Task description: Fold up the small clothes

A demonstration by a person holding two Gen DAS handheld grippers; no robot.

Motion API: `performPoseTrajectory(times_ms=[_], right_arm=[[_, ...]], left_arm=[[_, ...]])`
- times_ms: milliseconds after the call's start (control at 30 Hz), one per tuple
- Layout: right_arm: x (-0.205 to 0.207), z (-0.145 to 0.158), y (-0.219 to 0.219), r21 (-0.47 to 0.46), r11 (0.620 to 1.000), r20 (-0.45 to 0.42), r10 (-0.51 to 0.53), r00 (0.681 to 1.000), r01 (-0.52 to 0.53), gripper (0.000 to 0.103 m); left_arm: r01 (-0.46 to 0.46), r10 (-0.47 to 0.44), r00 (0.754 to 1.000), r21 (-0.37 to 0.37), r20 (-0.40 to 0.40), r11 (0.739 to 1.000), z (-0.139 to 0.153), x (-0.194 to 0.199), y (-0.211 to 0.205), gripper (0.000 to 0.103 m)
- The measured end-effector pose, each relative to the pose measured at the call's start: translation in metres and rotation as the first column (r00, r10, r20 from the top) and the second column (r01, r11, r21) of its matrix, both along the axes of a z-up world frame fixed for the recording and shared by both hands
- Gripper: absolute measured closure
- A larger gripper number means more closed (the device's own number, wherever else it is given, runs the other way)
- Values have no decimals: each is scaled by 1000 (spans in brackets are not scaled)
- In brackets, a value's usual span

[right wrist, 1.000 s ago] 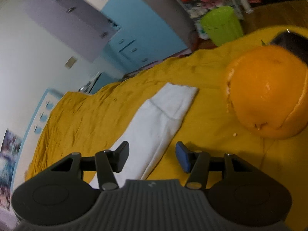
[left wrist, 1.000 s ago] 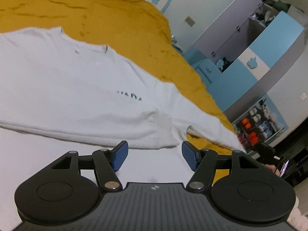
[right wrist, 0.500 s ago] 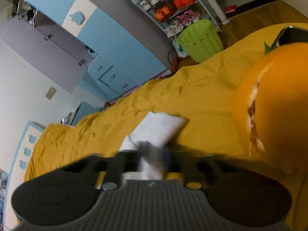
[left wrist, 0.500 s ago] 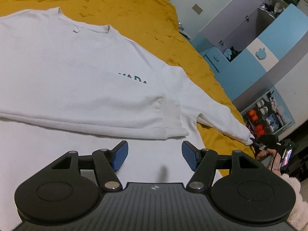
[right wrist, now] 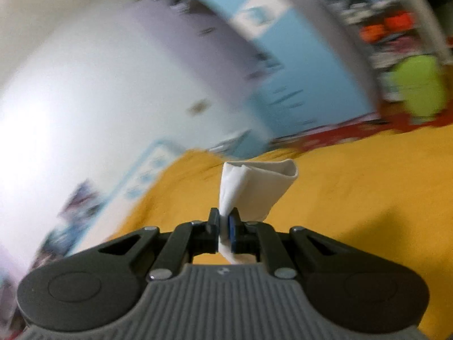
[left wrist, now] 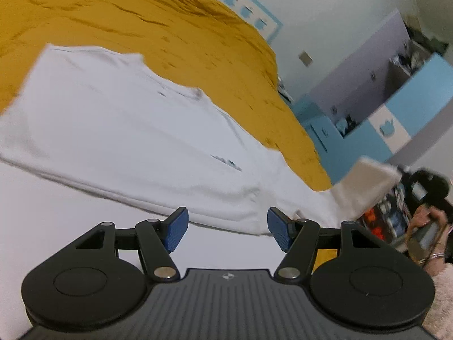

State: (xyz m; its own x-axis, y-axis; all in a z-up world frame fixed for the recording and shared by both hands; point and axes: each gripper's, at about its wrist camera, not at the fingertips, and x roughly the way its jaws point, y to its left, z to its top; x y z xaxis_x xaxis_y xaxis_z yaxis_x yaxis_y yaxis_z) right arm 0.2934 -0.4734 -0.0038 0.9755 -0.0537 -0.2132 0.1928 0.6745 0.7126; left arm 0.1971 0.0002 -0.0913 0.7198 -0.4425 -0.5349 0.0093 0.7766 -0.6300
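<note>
A white long-sleeved sweatshirt (left wrist: 119, 130) lies spread on a mustard-yellow bedspread (left wrist: 175, 28). My left gripper (left wrist: 226, 228) hovers open over its lower part, with nothing between the blue pads. My right gripper (right wrist: 224, 226) is shut on the sleeve cuff (right wrist: 254, 187), which stands up white and bunched above the fingers. In the left wrist view that lifted sleeve end (left wrist: 365, 181) rises off the bed at the right, held by the blurred right gripper and a hand (left wrist: 424, 218).
Blue and grey cabinets (left wrist: 396, 99) stand beyond the bed. A shoe rack (right wrist: 390, 28) and a lime-green bin (right wrist: 416, 85) sit on the floor at the far right. The bedspread (right wrist: 354, 198) stretches wide under the right gripper.
My right gripper shut on the sleeve cuff and lifted it off the bed, swinging upward. The left gripper shifted along the sweatshirt and stayed open.
</note>
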Motion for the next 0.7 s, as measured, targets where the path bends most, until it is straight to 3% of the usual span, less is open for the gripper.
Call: performPoseTrajectory(times_ms=[133,300,400,433,467,567,700], right_arm=[[9,23,112,-40,969,69,247,967,-245,101],[20,0,254,30,861,56,506,861,-508,101],[26,-41,327,90,763,-19,643,765,-640,83],[25,-55,347,92,745,-65,666,743,-660,61],[23,-66,361,83,743,-112,669,735,-664,54],[19,-88,359,114,734,-149,679,718,-670,55],[13,-90,309,100,788,-202,614,763,-608,53]], left_arm=[[-80,80,997,-7,-7,997,0,-19,39,28],[-189,188,982,-36,-28,981,-8,-37,89,28],[-249,248,968,-18,-47,968,-14,-45,114,28],[-264,263,963,-17,-54,964,-17,-47,122,28],[-282,280,958,-19,-65,959,-20,-47,129,28],[-316,311,947,-54,-82,947,-29,-49,148,28],[-334,326,941,-82,-90,939,-35,-36,155,28]])
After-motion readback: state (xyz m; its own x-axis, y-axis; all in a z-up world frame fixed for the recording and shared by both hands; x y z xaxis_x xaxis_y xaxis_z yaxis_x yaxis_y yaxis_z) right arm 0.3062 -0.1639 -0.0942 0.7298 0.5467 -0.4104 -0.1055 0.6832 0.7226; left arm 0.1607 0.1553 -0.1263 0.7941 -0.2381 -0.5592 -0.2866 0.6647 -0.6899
